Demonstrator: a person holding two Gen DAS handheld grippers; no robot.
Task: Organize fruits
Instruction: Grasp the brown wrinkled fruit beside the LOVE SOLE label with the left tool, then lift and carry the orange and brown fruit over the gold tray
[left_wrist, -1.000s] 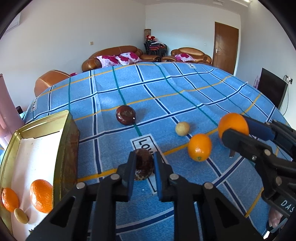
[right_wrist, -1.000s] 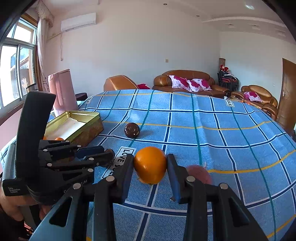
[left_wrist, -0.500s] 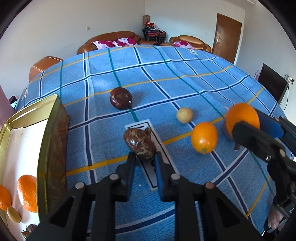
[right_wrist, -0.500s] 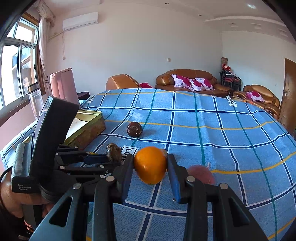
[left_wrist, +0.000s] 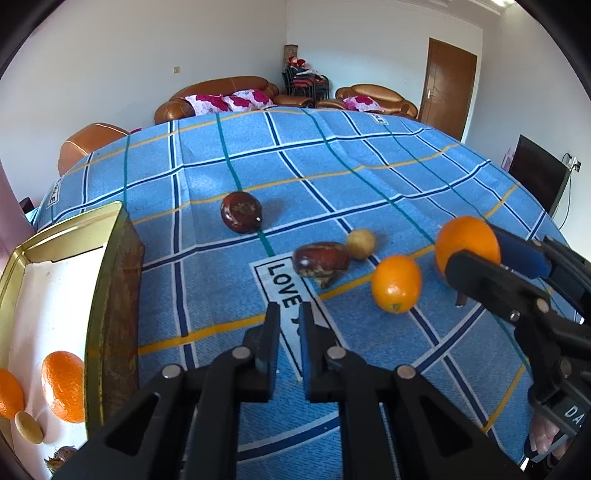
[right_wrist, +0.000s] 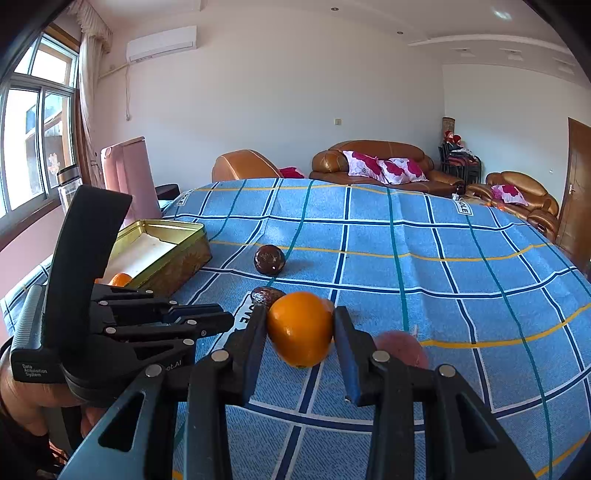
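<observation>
My right gripper (right_wrist: 299, 325) is shut on an orange (right_wrist: 300, 328), held above the blue checked cloth; it also shows in the left wrist view (left_wrist: 466, 243). My left gripper (left_wrist: 287, 314) is shut and empty, its jaws nearly together, just short of a wrinkled brown fruit (left_wrist: 320, 260) lying on the cloth. A round dark brown fruit (left_wrist: 241, 212), a small tan fruit (left_wrist: 361, 243) and a second orange (left_wrist: 396, 283) lie on the cloth. The gold tin (left_wrist: 110, 280) at the left holds two oranges (left_wrist: 63, 386) and a small tan fruit (left_wrist: 28, 427).
A pinkish fruit (right_wrist: 402, 348) lies partly hidden behind my right gripper's finger. A pink box (right_wrist: 129, 173) and a bottle (right_wrist: 70, 184) stand beyond the tin near the window. Sofas stand beyond the table's far edge.
The wrinkled brown fruit has left my left gripper's jaws and now lies on the cloth ahead of it. The left gripper has pulled back. The right gripper still holds its orange.
</observation>
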